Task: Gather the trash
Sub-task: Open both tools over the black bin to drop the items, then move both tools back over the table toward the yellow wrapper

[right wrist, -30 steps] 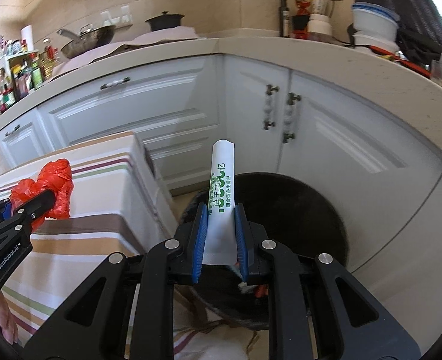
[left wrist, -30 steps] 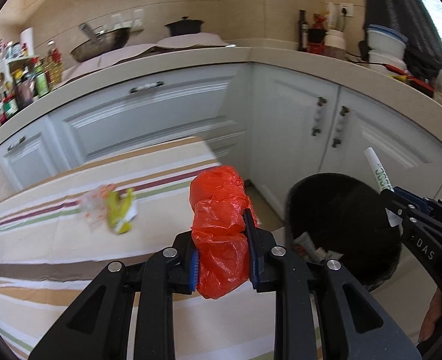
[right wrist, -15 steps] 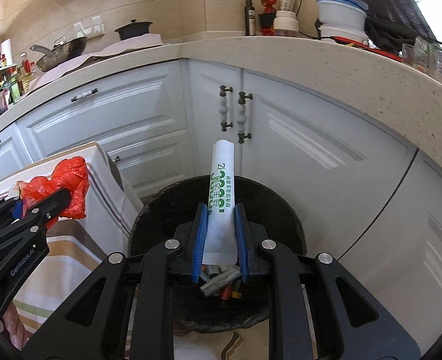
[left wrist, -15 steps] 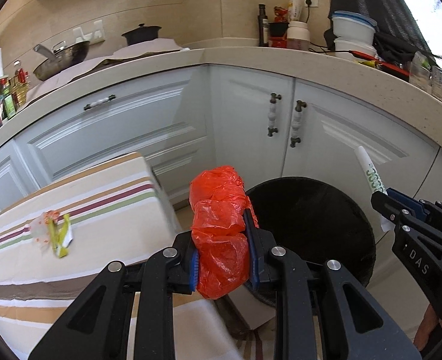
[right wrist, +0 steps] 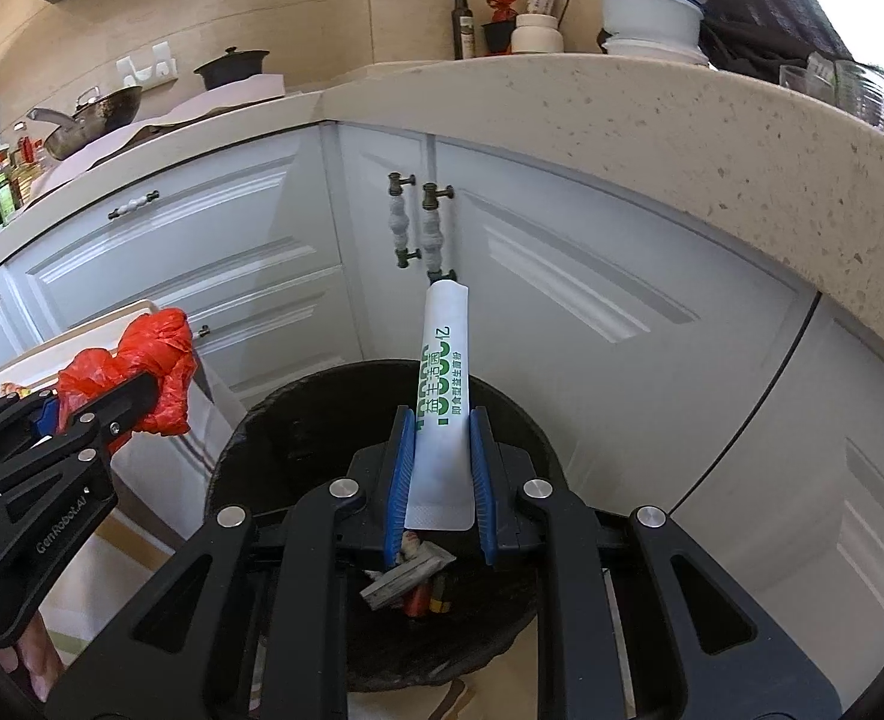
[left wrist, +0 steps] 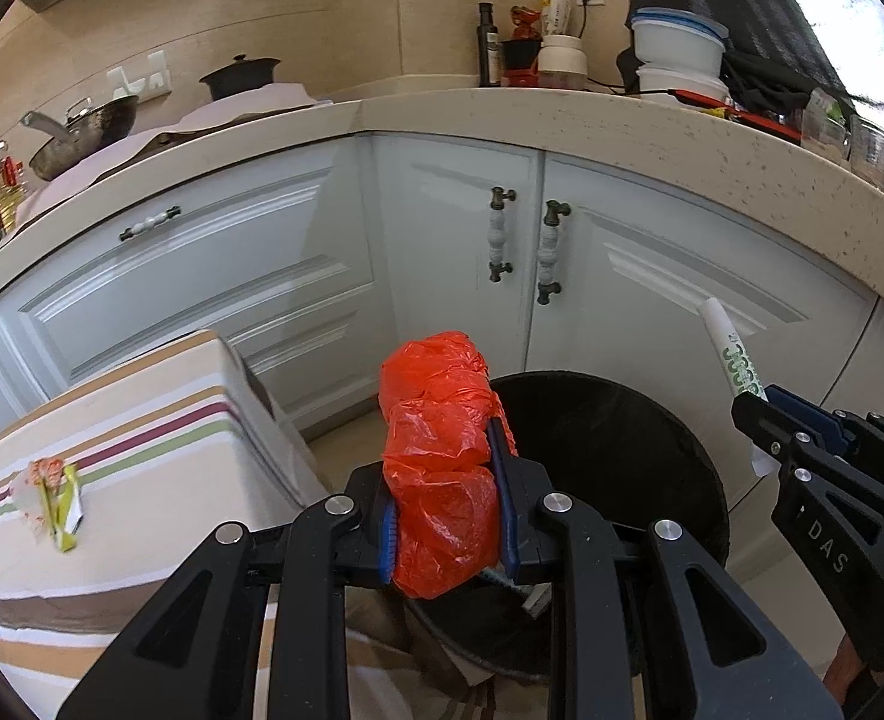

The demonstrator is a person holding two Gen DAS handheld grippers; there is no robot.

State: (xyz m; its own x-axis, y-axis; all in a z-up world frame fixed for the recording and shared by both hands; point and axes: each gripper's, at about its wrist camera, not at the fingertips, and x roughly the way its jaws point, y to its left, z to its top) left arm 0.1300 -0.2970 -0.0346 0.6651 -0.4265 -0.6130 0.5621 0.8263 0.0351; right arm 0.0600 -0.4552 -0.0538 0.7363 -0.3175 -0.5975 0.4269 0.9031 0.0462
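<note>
Your left claw (left wrist: pixel 445 510) is clenched on the red plastic bag (left wrist: pixel 442 468), at the near rim of the black bin (left wrist: pixel 640 450). Your right claw (right wrist: pixel 440 483) grips the white sachet (right wrist: pixel 443 384) upright, above the bin's opening. A crumpled wrapper (left wrist: pixel 51 495) lies on the striped table (left wrist: pixel 159 414).

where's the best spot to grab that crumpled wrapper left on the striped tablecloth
Judging by its pose, the wrapper lies flat, so come from above and pinch its bunched yellow middle, where it stands proud of the striped tablecloth; its thin edges offer little.
</note>
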